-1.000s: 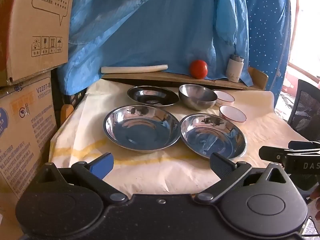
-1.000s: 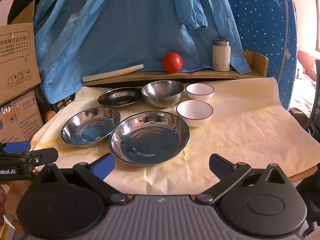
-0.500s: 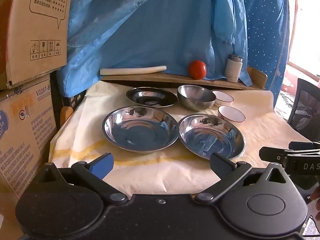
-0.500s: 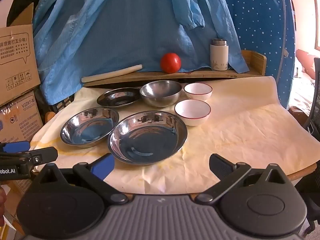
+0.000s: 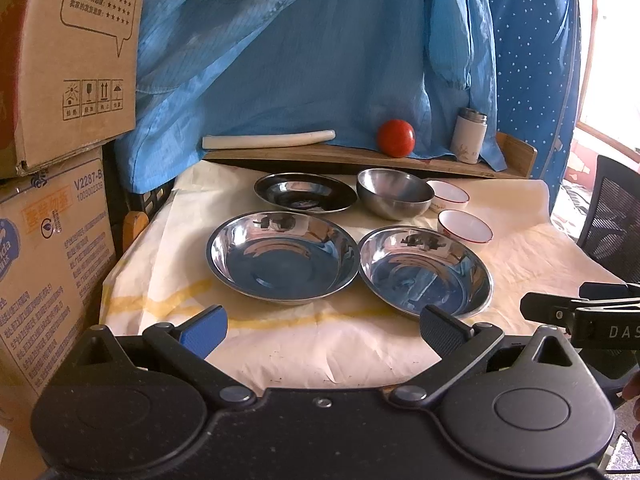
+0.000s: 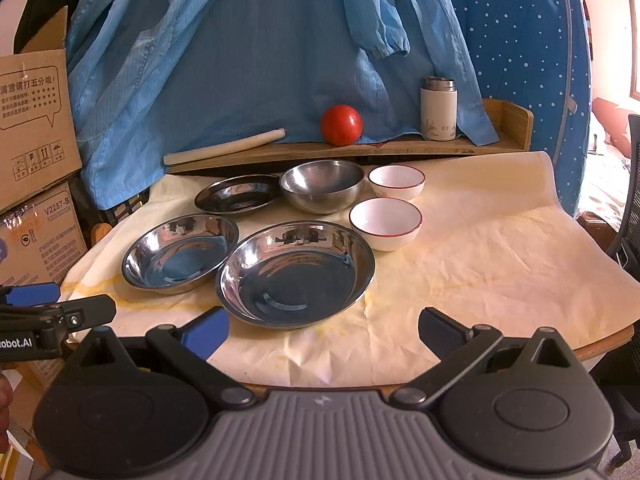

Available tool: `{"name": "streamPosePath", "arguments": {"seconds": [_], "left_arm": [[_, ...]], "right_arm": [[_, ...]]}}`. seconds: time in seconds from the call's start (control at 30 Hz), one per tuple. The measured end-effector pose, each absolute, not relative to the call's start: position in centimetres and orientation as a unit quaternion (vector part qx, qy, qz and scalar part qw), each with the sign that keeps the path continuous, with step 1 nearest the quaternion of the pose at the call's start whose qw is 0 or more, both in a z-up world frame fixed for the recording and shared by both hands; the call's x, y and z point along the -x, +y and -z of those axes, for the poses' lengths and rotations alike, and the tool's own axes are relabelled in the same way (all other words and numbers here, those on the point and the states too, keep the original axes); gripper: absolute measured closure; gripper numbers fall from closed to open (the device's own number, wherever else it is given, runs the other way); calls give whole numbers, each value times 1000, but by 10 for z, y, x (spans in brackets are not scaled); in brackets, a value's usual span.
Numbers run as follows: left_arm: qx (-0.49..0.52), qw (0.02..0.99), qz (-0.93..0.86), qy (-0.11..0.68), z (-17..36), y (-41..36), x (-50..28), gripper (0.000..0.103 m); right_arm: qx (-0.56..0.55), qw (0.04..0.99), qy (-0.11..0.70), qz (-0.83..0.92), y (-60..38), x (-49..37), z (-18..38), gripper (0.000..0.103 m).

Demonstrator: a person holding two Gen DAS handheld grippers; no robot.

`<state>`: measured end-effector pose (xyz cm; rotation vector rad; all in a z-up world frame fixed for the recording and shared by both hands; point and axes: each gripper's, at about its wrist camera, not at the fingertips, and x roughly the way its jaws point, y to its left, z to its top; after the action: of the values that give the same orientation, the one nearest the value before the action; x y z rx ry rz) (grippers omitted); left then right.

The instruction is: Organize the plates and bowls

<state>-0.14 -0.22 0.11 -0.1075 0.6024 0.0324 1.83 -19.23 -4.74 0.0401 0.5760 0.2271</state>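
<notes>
On the table [image 6: 500, 264] I see two steel plates [image 6: 296, 274] touching, bowls [image 6: 322, 186] just behind them; both grippers, left [image 5: 323, 326] and right [image 6: 323, 326], hover at the table's near edge, fingers apart, empty.

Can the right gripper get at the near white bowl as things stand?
Probably yes. The right gripper is open and empty, and the near white bowl sits uncovered; only the front steel plate lies just left of the path.

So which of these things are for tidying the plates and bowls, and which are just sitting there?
For the job:
two wide shiny steel plates
dark steel plate
deep steel bowl
two white bowls with red rims

Just lying about:
red tomato
white flask
pale rolled stick
cardboard boxes
blue cloth
</notes>
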Motion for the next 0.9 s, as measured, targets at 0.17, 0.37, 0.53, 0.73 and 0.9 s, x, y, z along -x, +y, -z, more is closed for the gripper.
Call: {"name": "streamPosePath", "arguments": {"seconds": [0.17,0.37,0.53,0.73,0.9], "left_arm": [[52,953,-16,297,-1,-2,2,1],[51,953,-17,298,0,-3,2,1],[51,953,-17,298,0,-3,2,1],[50,953,-17,299,0,-3,2,1],[50,953,-17,298,0,-3,2,1]], "right_arm": [[-21,952,284,-112,-194,-19,47,0],[-21,952,284,-112,-193,-19,47,0],[-22,952,284,-112,-194,-19,47,0],[-22,952,284,-112,-194,-19,47,0],[-22,952,284,-112,-194,-19,47,0]]}}
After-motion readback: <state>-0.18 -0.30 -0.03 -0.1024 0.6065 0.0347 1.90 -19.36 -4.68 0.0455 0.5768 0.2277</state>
